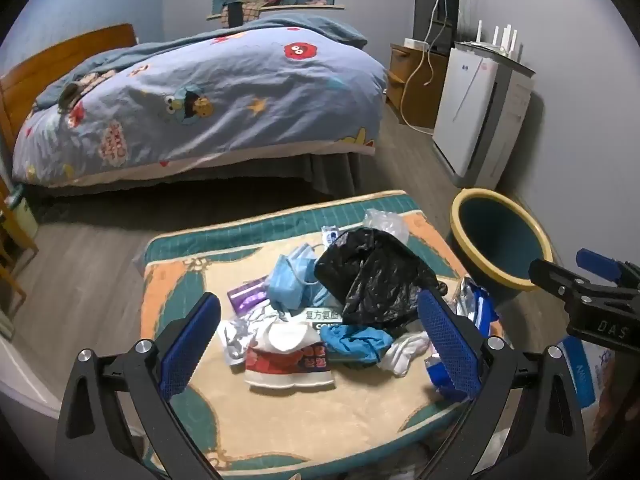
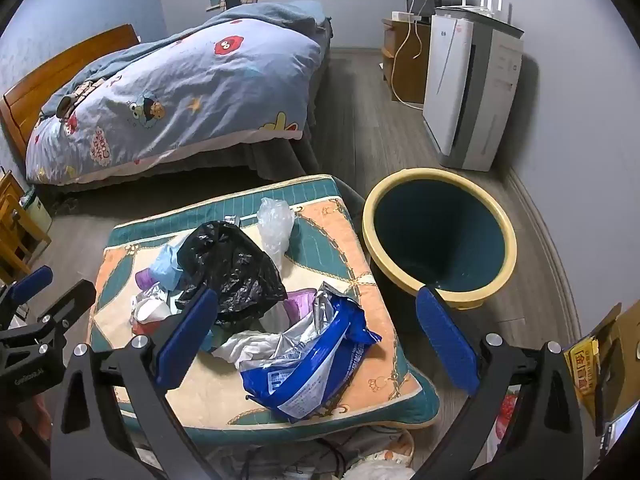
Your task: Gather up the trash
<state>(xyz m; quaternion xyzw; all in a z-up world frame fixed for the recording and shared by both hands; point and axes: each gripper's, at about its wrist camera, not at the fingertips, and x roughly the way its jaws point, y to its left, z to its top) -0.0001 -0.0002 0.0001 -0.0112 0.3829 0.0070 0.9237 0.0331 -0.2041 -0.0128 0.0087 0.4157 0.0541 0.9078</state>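
Left gripper [image 1: 320, 332]: we see it gaping wide and holding nothing, the trash pile [image 1: 316, 312] at frame centre between and beyond its fingers.
Right gripper [image 2: 316, 336]: spread wide too, nothing held; blue-and-silver wrapper [image 2: 308, 364] below centre.
Materials: crinkled black plastic bag [image 2: 232, 272], soft blue masks [image 1: 292, 280], plush patterned cushion [image 2: 360, 368].
Room: round yellow-rimmed bin [image 2: 440, 236] stands just beside the cushion's right edge.

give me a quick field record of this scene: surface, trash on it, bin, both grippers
surface: patterned teal and orange cushion
trash: crumpled black plastic bag, blue and silver foil wrapper, clear plastic bag, blue face masks
bin: dark teal round bin with yellow rim, on the floor beside the cushion, looks empty
left gripper: open, holding nothing
right gripper: open, holding nothing
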